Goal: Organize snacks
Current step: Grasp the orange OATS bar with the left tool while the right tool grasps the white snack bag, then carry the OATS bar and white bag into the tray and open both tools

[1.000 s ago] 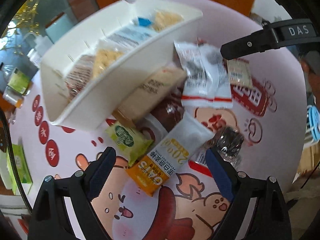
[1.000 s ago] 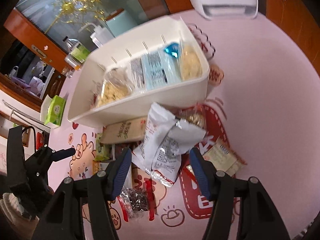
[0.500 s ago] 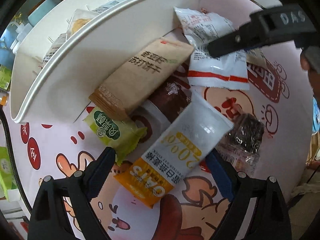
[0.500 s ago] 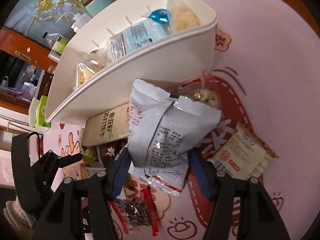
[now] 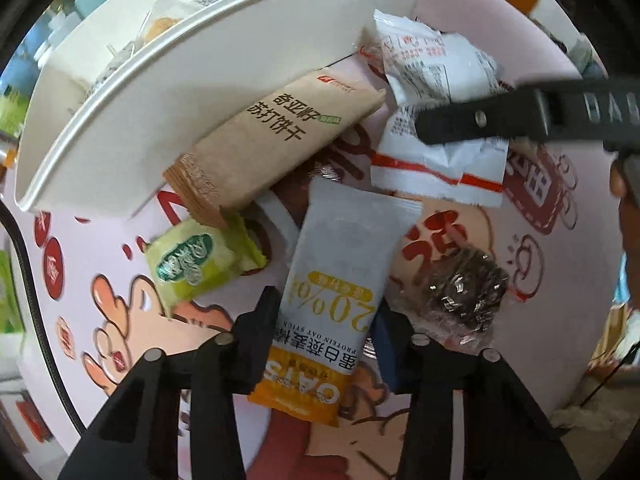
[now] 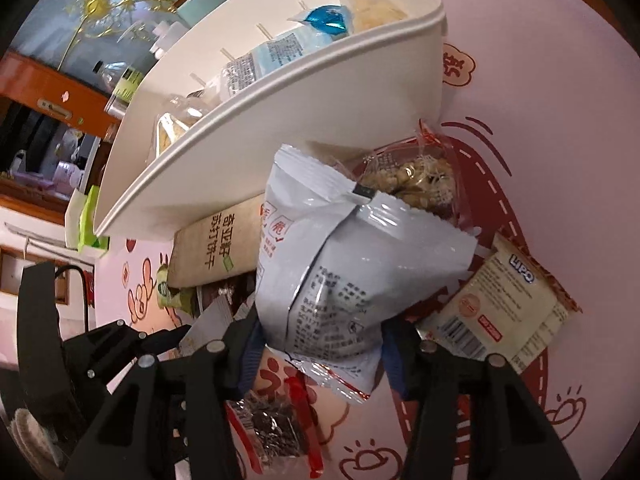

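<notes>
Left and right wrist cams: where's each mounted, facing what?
Left wrist: on the left tool, looking steeply down; jaws closing on the grey-and-orange oat bar; right tool crosses the top right.
Right wrist: on the right tool, looking down; jaws closing around the grey foil pouch; left tool at the lower left.
Shared: white plastic bin, tan cracker pack.

- The left wrist view looks steeply down, close over the oat bar [image 5: 336, 304] on the pink tablecloth [image 5: 472, 32].
- The right wrist view looks down, close over the white snack bags [image 6: 352, 264].
- Both views share the white bin [image 5: 224, 92] and the brown cracker pack [image 6: 216, 246].
</notes>
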`<state>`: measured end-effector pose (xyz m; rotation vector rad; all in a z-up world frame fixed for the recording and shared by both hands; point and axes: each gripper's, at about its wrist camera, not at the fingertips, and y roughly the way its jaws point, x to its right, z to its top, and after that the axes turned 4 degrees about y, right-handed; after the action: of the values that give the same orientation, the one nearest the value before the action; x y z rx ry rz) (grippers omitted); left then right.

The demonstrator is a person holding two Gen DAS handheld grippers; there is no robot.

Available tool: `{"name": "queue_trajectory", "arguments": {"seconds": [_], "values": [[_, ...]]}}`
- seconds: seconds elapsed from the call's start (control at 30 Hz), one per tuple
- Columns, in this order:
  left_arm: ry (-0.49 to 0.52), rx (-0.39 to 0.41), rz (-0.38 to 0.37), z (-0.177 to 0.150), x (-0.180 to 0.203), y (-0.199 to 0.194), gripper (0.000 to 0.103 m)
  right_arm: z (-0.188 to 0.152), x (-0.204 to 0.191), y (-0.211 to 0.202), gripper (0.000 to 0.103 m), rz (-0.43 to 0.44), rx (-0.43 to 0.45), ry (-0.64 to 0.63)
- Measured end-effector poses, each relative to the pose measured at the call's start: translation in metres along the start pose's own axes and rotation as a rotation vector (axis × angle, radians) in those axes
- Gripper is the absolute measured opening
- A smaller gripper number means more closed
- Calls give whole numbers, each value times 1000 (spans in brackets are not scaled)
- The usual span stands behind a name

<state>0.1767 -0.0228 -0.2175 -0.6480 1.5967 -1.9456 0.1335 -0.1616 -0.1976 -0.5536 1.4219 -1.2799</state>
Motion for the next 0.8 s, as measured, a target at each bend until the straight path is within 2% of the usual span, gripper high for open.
{"name": "queue_trajectory", "arguments": {"seconds": [0.1, 0.37, 0.53, 0.73, 0.8], "values": [[-56, 9, -28, -3, 6, -1, 39, -8, -2, -4, 48, -18, 7, -36], [-198, 84, -22, -27, 13, -16, 37, -31, 0, -18, 48, -15, 24, -68], [-216, 147, 22, -40, 21, -39, 37, -39, -4, -35, 47, -7, 54, -85], [-227, 246, 67, -47, 21, -84, 37, -42, -13, -60, 47, 48, 97, -85], [-233, 269, 72, -38, 17, -94, 37, -42, -19, -69, 47, 61, 113, -102]]}}
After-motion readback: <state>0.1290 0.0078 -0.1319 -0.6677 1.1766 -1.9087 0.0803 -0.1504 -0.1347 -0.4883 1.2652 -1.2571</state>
